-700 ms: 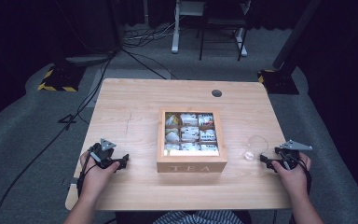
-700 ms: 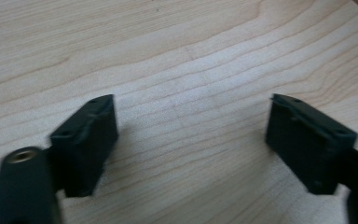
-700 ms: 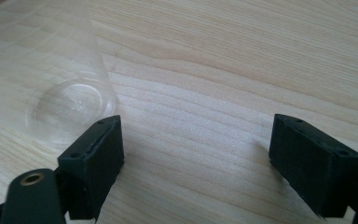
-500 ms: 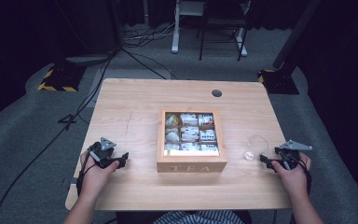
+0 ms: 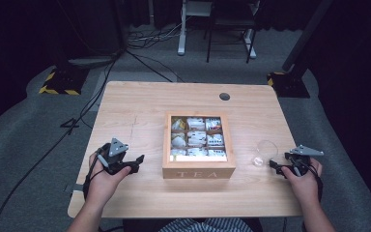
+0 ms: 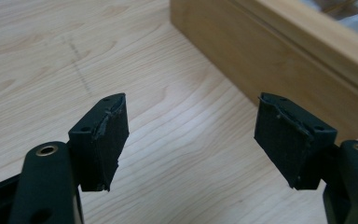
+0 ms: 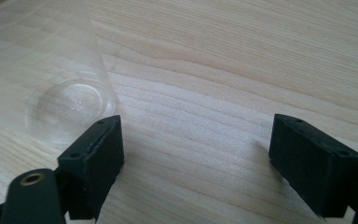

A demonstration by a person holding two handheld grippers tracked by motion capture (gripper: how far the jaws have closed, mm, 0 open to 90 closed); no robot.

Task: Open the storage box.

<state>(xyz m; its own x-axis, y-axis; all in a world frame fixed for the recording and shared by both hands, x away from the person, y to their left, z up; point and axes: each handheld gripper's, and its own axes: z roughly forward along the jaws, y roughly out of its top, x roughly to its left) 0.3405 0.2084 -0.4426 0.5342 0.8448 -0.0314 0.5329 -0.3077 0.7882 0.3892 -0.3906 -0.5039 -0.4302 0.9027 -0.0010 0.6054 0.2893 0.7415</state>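
A wooden box [image 5: 199, 171] marked TEA stands mid-table, with several compartments of tea bags showing through its top. To its left my left gripper [image 5: 137, 163] rests low over the table, open, pointing at the box. In the left gripper view the jaws [image 6: 191, 135] stand wide with bare wood between them and the box's side [image 6: 279, 51] ahead at the right. A clear cup [image 5: 264, 152] stands right of the box. My right gripper [image 5: 275, 166] is open just beside it. In the right gripper view the cup [image 7: 70, 93] is off the left jaw, outside the open jaws [image 7: 196, 144].
The light wooden table [image 5: 140, 111] has a dark round cable hole [image 5: 224, 96] at the back right. Beyond the table are grey carpet, cables, chair legs and stands with yellow-black bases [image 5: 58, 83].
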